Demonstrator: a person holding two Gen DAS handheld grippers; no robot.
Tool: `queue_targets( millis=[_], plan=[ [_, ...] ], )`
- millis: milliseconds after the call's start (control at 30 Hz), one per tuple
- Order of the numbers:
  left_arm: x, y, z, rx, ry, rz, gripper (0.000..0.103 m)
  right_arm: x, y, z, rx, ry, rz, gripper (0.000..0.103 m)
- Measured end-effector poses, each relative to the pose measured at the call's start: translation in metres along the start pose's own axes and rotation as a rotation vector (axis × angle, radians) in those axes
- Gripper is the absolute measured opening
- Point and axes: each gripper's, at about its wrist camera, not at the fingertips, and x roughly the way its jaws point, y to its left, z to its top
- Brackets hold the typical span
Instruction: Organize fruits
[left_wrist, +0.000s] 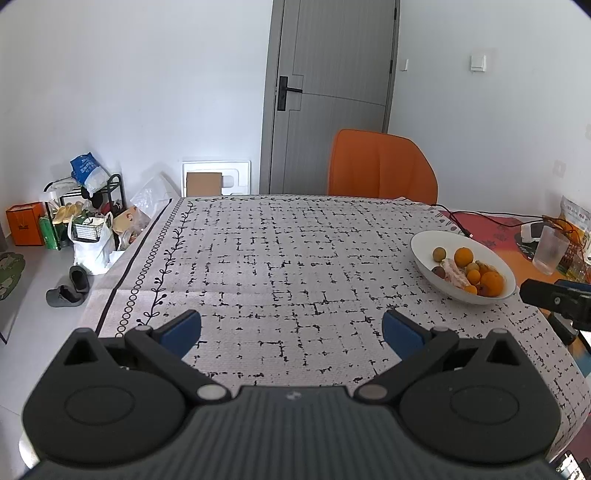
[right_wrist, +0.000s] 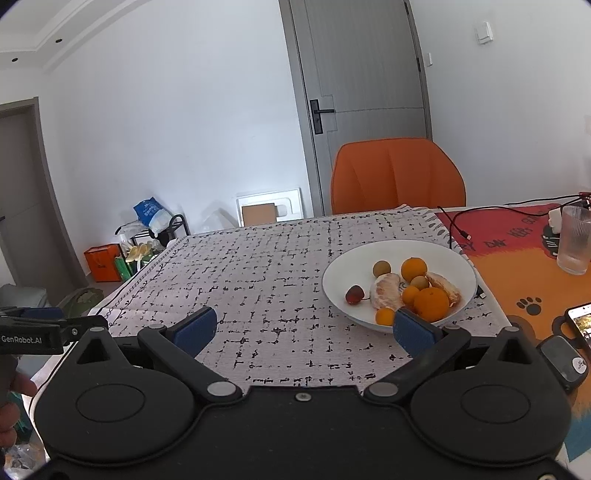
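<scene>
A white oval bowl (right_wrist: 458, 266) stands on the patterned tablecloth, right of centre. It holds oranges (right_wrist: 431, 303), small brown round fruits (right_wrist: 381, 268), peeled citrus pieces (right_wrist: 386, 291) and a red fruit (right_wrist: 354, 294). In the left wrist view the same bowl (left_wrist: 424, 247) sits at the far right. My right gripper (right_wrist: 306, 330) hovers open just in front of the bowl, its right finger near the rim, nothing between the fingers. My left gripper (left_wrist: 291, 331) is open over bare cloth, well left of the bowl.
An orange chair (right_wrist: 397, 177) stands behind the table. A ribbed glass (right_wrist: 574, 240), cables (right_wrist: 465, 221) and a phone (right_wrist: 581, 321) lie on the orange mat to the right. The table's left edge drops to a floor with bags and shoes (left_wrist: 70, 288).
</scene>
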Motion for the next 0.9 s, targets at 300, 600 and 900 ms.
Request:
queue_targets(
  millis=[300, 600, 900],
  plan=[
    [0.0004, 0.0009, -0.0008, 0.000, 0.005, 0.001, 0.103, 0.0005, 0.0008, 0.0000, -0.002, 0.002, 0.000, 0.103],
    [0.0004, 0.0010, -0.0007, -0.001, 0.004, 0.000, 0.103, -0.0001, 0.0021, -0.0004, -0.004, 0.000, 0.001, 0.103],
    [-0.0001, 0.0030, -0.0013, -0.006, 0.005, 0.005, 0.103, 0.0002, 0.0029, 0.0015, -0.004, -0.001, 0.002, 0.103]
  ],
)
